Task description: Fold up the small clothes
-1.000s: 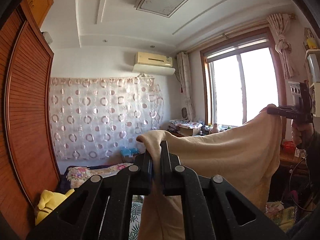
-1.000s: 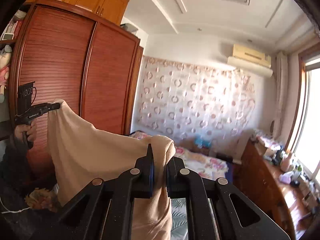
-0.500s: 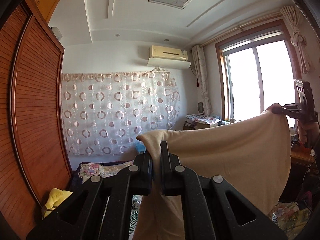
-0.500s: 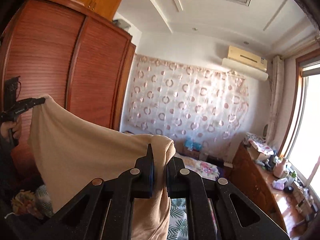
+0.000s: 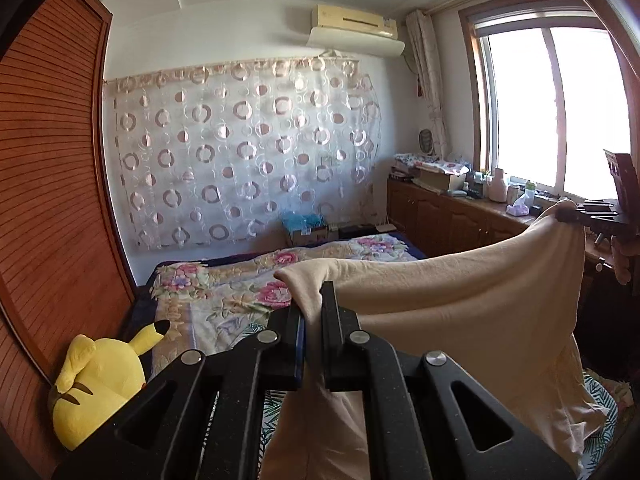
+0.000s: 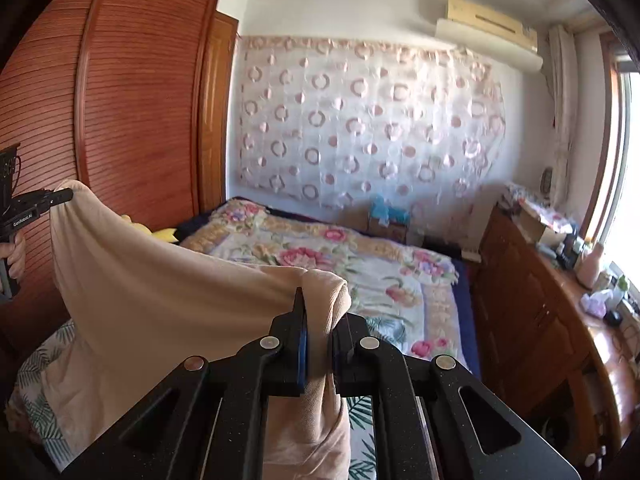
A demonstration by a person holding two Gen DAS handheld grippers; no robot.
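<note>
Sunlit bedroom, with a floral-quilted bed (image 5: 224,300) stretching ahead of both grippers and a slatted wooden wardrobe (image 6: 132,112) to one side. The left gripper (image 5: 313,320) is pinching one top corner of a beige garment (image 5: 460,292), and the right gripper (image 6: 318,320) is pinching the opposite corner, so the cloth hangs spread between them and falls below the fingers toward the bed. Holding it wide by two corners likely lets it drape flat, ready to be laid out on the quilt ahead for folding. A yellow plush toy (image 5: 100,384) sits beside the wardrobe, below and left of the left gripper.
</note>
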